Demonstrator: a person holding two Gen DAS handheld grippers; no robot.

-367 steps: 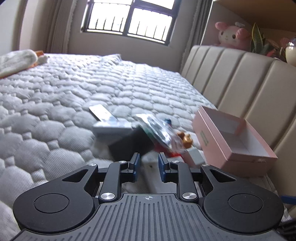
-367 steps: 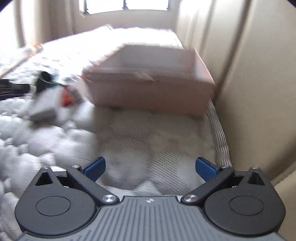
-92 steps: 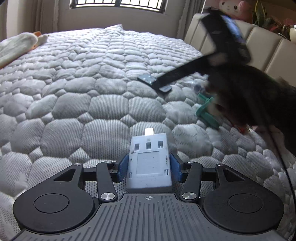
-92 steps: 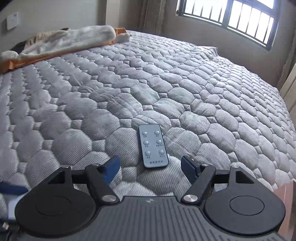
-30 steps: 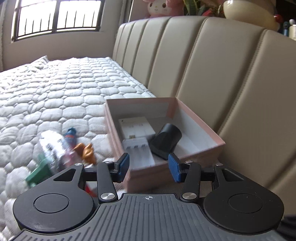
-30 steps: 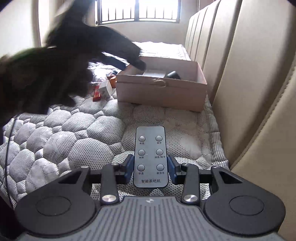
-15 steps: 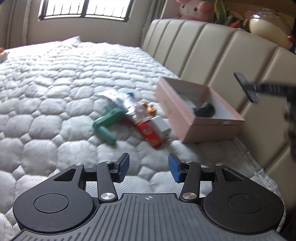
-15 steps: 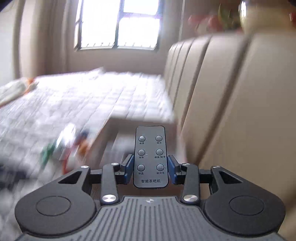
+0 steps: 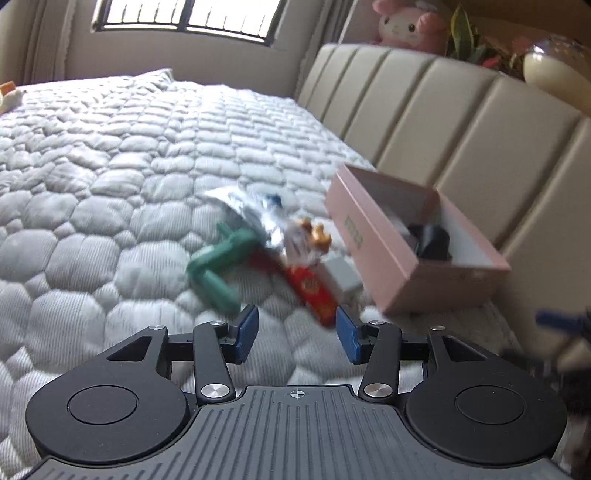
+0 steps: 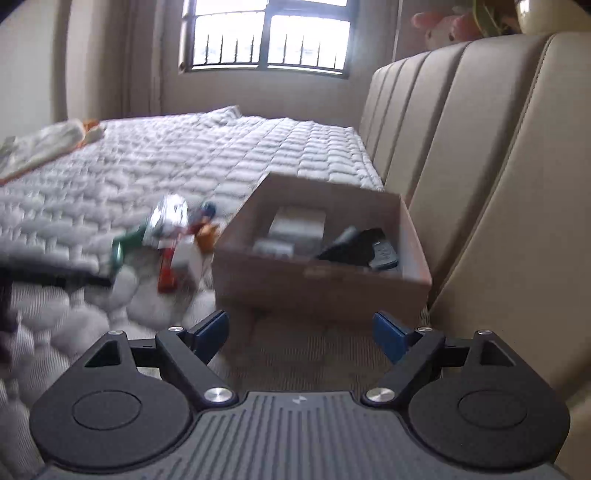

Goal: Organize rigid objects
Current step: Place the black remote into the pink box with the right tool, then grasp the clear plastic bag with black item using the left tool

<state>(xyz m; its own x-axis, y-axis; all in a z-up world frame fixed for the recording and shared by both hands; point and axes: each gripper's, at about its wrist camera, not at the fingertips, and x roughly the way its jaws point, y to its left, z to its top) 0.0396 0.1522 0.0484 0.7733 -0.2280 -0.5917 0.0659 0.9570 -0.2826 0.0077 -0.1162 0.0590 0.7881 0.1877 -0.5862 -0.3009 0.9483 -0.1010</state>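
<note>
Quilted bed lies under us; our pink box against the headboard holds the remote. Right gripper has just been opening, nothing between; left gripper gapes empty near the green toy.

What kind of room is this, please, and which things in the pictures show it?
Most likely a bedroom in a home. A wide quilted mattress fills the view, a padded beige headboard runs along one side of it, and a pink plush toy sits on the ledge above, near a barred window.
</note>
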